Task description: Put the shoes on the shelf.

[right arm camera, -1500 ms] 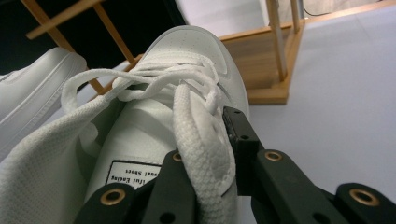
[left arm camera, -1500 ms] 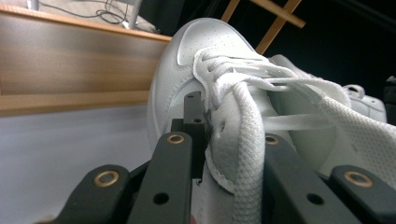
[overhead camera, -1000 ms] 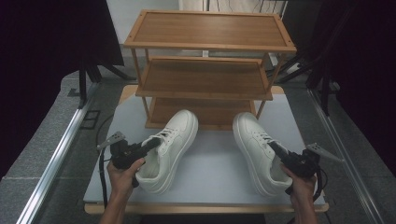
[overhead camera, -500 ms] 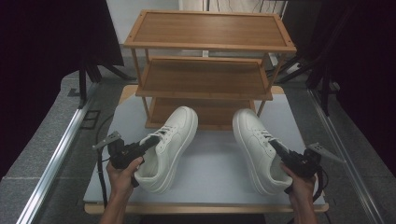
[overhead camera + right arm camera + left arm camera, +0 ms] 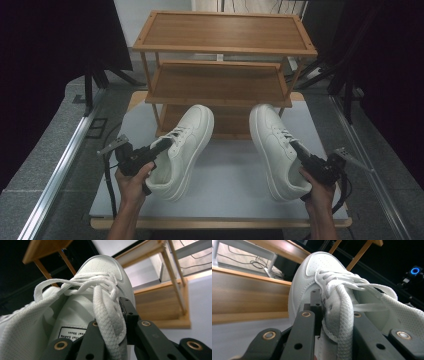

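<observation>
Low over table (image 5: 225,185), both grippers level, left gripper (image 5: 162,146) and right gripper (image 5: 296,148) gripping sneakers.

Two shoes (image 5: 182,145) lie side by side before the rack (image 5: 220,75).

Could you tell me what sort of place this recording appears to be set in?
Probably a lab or studio set up for recording: a white table with a wooden shoe rack, dark curtains around, and loose cables on the floor.

Both shoes, left shoe (image 5: 182,145) and right shoe (image 5: 276,145), are plain white with white laces. The rack (image 5: 220,75) is brown wood. The table (image 5: 230,185) is pale grey.
</observation>
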{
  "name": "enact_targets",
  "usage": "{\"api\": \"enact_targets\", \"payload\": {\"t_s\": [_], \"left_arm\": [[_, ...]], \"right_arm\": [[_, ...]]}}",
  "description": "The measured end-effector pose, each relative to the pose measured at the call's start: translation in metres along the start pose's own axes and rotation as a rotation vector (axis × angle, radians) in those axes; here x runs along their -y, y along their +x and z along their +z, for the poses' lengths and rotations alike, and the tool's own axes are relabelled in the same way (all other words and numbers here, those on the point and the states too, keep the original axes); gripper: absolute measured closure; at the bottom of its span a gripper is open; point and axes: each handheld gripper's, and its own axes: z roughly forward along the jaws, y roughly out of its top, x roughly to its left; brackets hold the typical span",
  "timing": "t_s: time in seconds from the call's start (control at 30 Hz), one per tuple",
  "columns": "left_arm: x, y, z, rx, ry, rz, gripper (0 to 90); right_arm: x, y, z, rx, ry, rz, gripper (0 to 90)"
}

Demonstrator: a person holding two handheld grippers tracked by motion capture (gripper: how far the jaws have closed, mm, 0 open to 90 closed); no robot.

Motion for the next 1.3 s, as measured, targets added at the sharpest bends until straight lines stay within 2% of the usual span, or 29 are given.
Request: {"api": "enact_targets", "payload": {"t_s": [0.1, 0.2, 0.37, 0.57, 0.73, 0.9, 1.07, 1.2, 1.3], "left_arm": [[-0.006, -0.003, 0.004, 0.013, -0.011, -0.005, 82.0], [-0.013, -0.010, 0.007, 0.017, -0.024, 0.010, 82.0], [-0.024, -0.017, 0.015, 0.037, -0.038, 0.012, 82.0], [-0.036, -0.019, 0.024, 0.046, -0.058, 0.010, 82.0], [-0.045, -0.022, 0.029, 0.034, -0.068, 0.034, 82.1], [-0.052, -0.021, 0.034, 0.028, -0.069, 0.027, 82.1], [-0.062, -0.022, 0.040, 0.014, -0.065, 0.034, 82.0], [-0.071, -0.021, 0.046, 0.023, -0.070, 0.015, 82.1], [-0.078, -0.023, 0.052, 0.019, -0.065, 0.021, 82.0]], "right_arm": [[-0.002, 0.003, 0.003, -0.028, -0.011, 0.030, 82.7], [-0.005, 0.009, 0.008, -0.046, -0.013, 0.041, 82.7], [-0.011, 0.019, 0.015, -0.036, -0.011, 0.026, 82.6], [-0.020, 0.027, 0.023, -0.032, -0.025, 0.045, 82.6], [-0.028, 0.033, 0.032, -0.031, -0.033, 0.059, 82.5], [-0.039, 0.043, 0.038, -0.021, -0.035, 0.036, 82.3], [-0.052, 0.051, 0.044, -0.025, -0.037, 0.039, 82.2], [-0.067, 0.060, 0.051, -0.024, -0.052, 0.023, 82.2], [-0.078, 0.066, 0.057, -0.016, -0.058, 0.015, 82.0]]}}
